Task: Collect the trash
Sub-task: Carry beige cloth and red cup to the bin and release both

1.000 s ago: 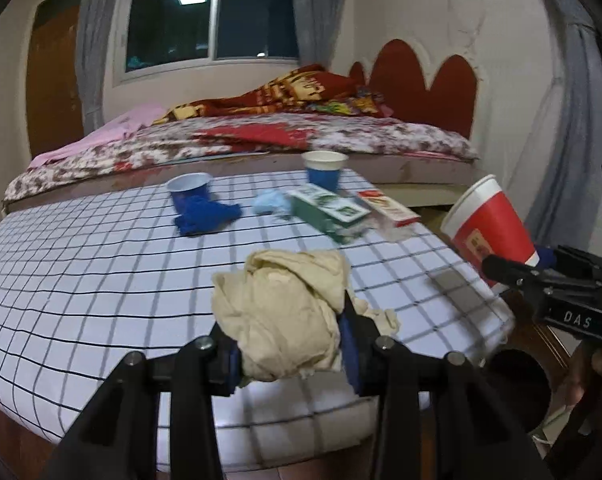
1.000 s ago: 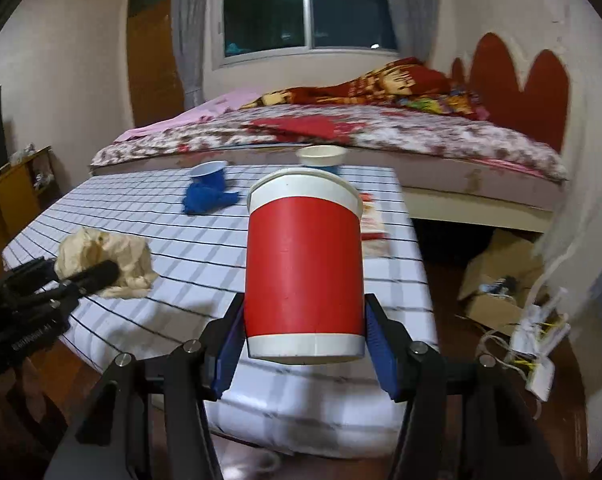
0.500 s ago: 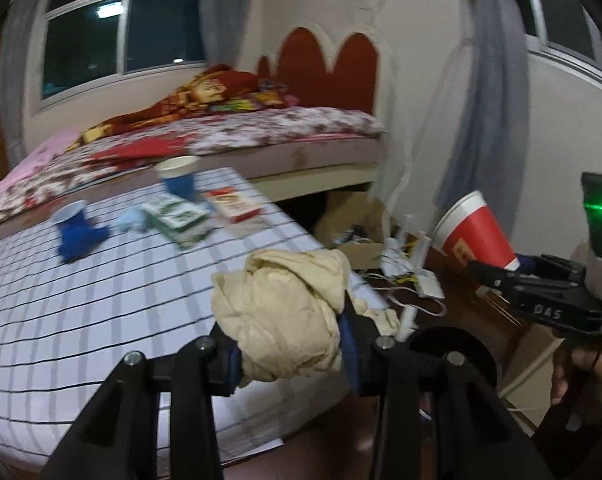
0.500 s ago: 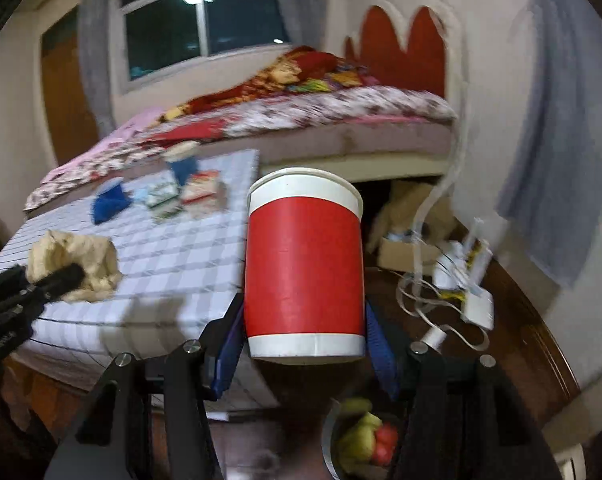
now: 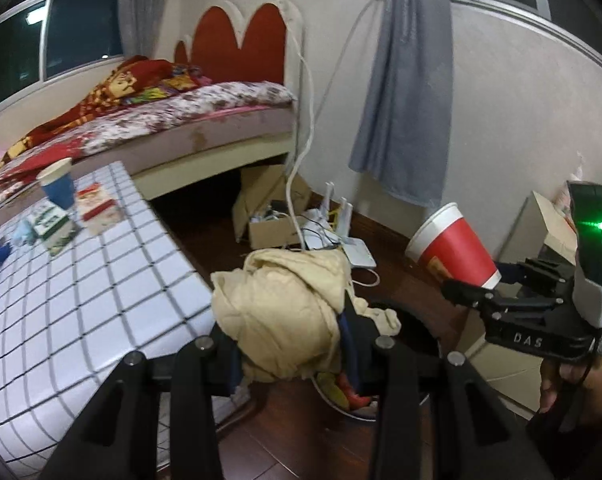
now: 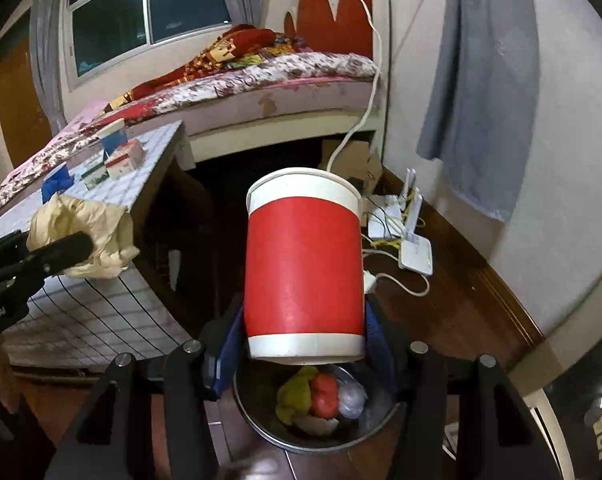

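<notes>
1. Red paper cup with white rim bands (image 6: 303, 264): clamped between the pads of the right claw (image 6: 303, 336), jaws partly spread to the cup's width. It hangs directly above the dark round bin (image 6: 261, 432) on the floor.
2. Crumpled beige paper wad (image 5: 285, 312): pinched in the left claw (image 5: 291, 338), jaws narrow. It sits above the bin's near rim.
3. Change: a second ago both claws faced the checked worktop (image 5: 81, 300); both have since swung off it toward the bin, loads unchanged.
4. Meaning: transport appears nearly complete; release into the bin is the likely next step.
5. Remaining: a blue cup (image 5: 57, 188) and small cartons (image 5: 97, 208) stay on the worktop.
</notes>
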{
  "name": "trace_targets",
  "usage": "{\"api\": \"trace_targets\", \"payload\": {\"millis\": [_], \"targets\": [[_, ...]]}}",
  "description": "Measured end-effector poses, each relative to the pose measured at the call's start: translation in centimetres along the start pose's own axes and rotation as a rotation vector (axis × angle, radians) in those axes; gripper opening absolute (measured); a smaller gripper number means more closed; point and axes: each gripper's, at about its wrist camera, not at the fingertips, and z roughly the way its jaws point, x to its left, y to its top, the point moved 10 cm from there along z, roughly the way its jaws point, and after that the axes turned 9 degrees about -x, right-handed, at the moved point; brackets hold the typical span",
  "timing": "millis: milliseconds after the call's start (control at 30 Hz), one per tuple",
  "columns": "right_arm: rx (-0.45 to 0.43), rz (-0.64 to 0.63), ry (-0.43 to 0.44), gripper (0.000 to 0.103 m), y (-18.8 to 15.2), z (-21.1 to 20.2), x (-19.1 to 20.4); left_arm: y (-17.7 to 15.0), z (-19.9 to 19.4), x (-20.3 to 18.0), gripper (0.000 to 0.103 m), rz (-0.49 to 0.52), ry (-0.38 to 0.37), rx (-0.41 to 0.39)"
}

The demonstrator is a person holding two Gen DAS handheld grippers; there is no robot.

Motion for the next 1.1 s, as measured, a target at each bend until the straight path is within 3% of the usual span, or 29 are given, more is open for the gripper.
{"api": "trace_targets", "payload": {"millis": [300,533,933,1000,1033,1067,1100], "targets": [[0.072,0.044,0.003,0.058,-3.4,0.6,-2.6,-2.5,2.8,-3.1,0.040,0.013,-0.059,0.086],[0.162,0.058,-0.004,0.059,-6.8,2.5,-4.2,-6.3,6.2,-6.0,0.040,0.009,-0.123,0.207],[0.284,0.031,0.017,0.059,-11.0,6.2,-5.7,-9.3,10.2,-7.4,0.043,-0.009,-0.198,0.322],[0.300,0.009,0.019,0.059,-11.4,7.0,-5.6,-9.6,11.2,-7.4,0.050,-0.041,-0.220,0.341],[0.308,0.005,0.025,0.059,-11.6,7.4,-5.5,-9.9,11.5,-7.7,0.059,-0.080,-0.248,0.357],[0.306,-0.002,0.032,0.060,-11.5,7.8,-5.4,-10.2,11.7,-7.7,0.078,-0.102,-0.256,0.367],[0.305,-0.010,0.027,0.060,-11.6,8.1,-5.3,-10.5,11.9,-7.6,0.086,-0.115,-0.244,0.375]]}}
